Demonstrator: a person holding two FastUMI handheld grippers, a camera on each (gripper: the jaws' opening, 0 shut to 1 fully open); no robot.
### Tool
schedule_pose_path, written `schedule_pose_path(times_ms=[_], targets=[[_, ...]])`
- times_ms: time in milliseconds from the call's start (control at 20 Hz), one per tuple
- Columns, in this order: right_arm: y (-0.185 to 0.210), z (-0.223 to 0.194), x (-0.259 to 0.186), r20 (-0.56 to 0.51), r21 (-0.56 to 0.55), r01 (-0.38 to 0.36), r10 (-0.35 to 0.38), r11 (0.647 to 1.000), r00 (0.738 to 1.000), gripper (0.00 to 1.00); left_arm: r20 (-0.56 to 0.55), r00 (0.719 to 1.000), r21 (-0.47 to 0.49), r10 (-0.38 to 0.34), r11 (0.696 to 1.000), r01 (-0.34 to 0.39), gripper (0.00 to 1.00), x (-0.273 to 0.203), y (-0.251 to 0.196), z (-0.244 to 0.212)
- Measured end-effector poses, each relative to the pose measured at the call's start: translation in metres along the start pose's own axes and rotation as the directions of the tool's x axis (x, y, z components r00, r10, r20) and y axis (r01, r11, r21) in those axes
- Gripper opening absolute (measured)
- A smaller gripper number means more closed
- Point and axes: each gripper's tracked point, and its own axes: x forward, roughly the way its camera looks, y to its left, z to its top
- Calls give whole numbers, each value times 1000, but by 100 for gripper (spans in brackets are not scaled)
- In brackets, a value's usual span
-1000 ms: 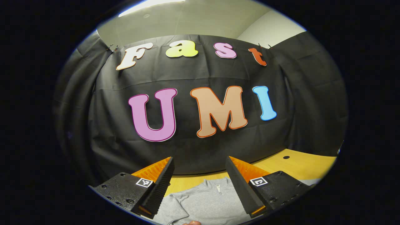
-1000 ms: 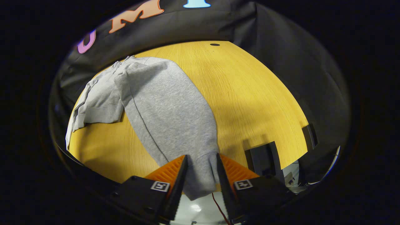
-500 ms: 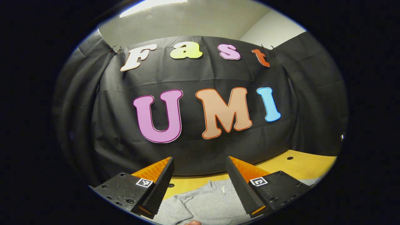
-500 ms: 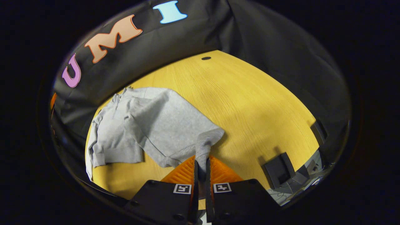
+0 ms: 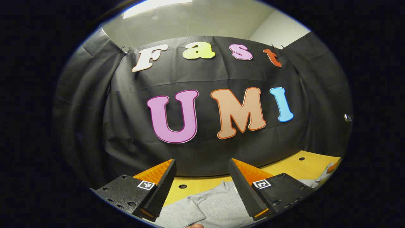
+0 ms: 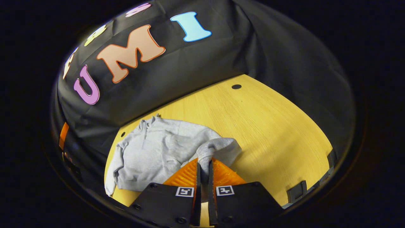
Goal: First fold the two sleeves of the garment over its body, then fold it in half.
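Observation:
A grey sweatshirt (image 6: pixel 152 152) with a short zip collar lies on the yellow wooden table (image 6: pixel 269 126). My right gripper (image 6: pixel 202 166) is shut on the cuff of one sleeve (image 6: pixel 218 148), which is lifted and bunched over the garment's right side. The other sleeve lies folded across the body at the left. In the left gripper view my left gripper (image 5: pixel 202 177) is open, held above the sweatshirt (image 5: pixel 218 205), and points at the booth wall with nothing between its fingers. The other gripper (image 5: pixel 332 165) and the lifted cloth show at the far right edge.
The table has round cable holes (image 6: pixel 236 86) near its back edge and one (image 5: pixel 182 186) by the collar. Dark brackets (image 6: pixel 295 190) sit on the table's near right edge. Black cloth walls close the back and sides.
My right gripper closed on the sleeve cuff and carried it up and toward the garment's body, bunching the sleeve. The left gripper drifted slightly left and stayed open.

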Motion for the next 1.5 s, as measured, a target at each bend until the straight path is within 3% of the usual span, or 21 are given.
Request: schedule_pose_path(times_ms=[250,750,800,950,1100,1150,1200,1300,1500], targets=[[45,32,19,38,34,-76,74,997,997,11,-12,999,7,53,999,-53,96,-7,27,-5],[149,68,54,60,-41,-203,205,978,977,11,-40,984,17,172,985,-172,96,-26,88,-18],[161,70,57,58,-52,-214,217,976,975,11,-42,982,17,186,983,-185,93,-28,96,-19],[196,71,65,45,-88,-253,258,963,965,11,-54,973,14,222,975,-222,96,-36,114,-24],[230,67,74,26,-105,-293,297,950,954,11,-67,964,14,259,966,-258,94,-45,133,-31],[241,65,76,20,-111,-305,309,946,951,11,-71,960,15,270,963,-270,99,-49,140,-32],[251,64,79,16,-118,-315,319,942,948,11,-76,956,18,283,959,-282,94,-52,146,-32],[276,58,87,4,-137,-340,344,930,939,11,-77,948,22,309,951,-308,99,-58,160,-34],[326,41,97,-31,-190,-392,393,900,919,11,-83,928,38,363,932,-361,96,-76,187,-36]])
